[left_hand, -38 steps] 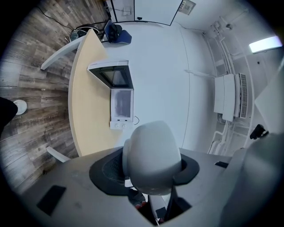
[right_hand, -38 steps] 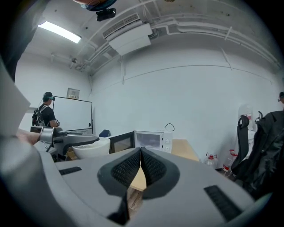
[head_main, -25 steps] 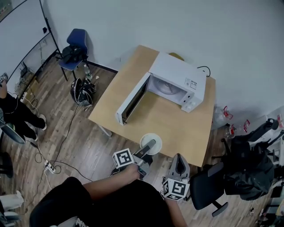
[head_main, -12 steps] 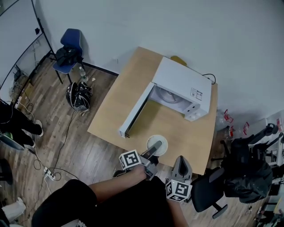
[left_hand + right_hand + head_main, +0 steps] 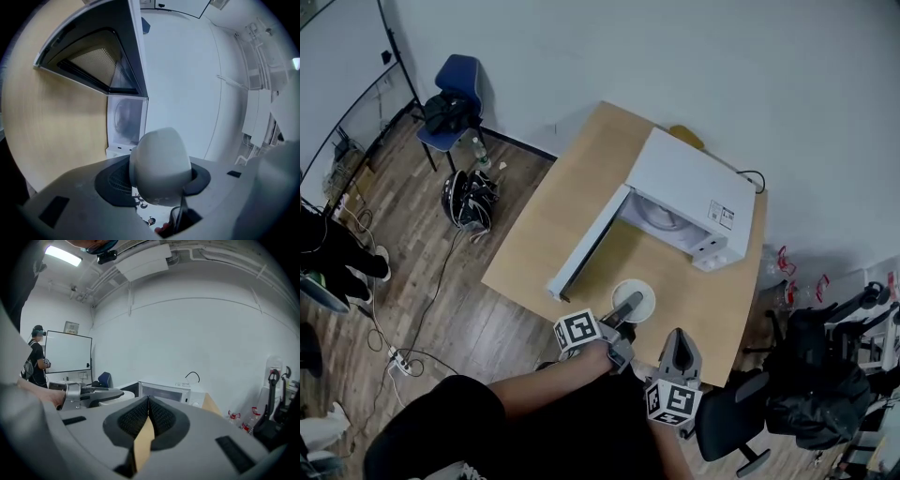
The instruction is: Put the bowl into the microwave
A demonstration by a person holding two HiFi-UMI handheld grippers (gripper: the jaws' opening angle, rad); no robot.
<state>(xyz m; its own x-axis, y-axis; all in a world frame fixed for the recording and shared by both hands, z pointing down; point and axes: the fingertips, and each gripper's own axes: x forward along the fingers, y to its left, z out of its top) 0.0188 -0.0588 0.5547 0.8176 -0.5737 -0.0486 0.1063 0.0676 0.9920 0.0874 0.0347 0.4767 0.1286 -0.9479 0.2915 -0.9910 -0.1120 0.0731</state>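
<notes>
Bowl (image 5: 159,164) in left hand-held gripper (image 5: 628,305)

Wooden table (image 5: 546,230), blue chair (image 5: 459,75) holding a black bag (image 5: 445,112), dark helmet-like item (image 5: 469,197) on wood floor (image 5: 412,244), whiteboard (image 5: 337,70) left, black office chair (image 5: 733,417) right.

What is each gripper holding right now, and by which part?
The left gripper is shut on the white bowl, pinching its rim on the side nearest the person. The right gripper is shut and holds nothing.
</notes>
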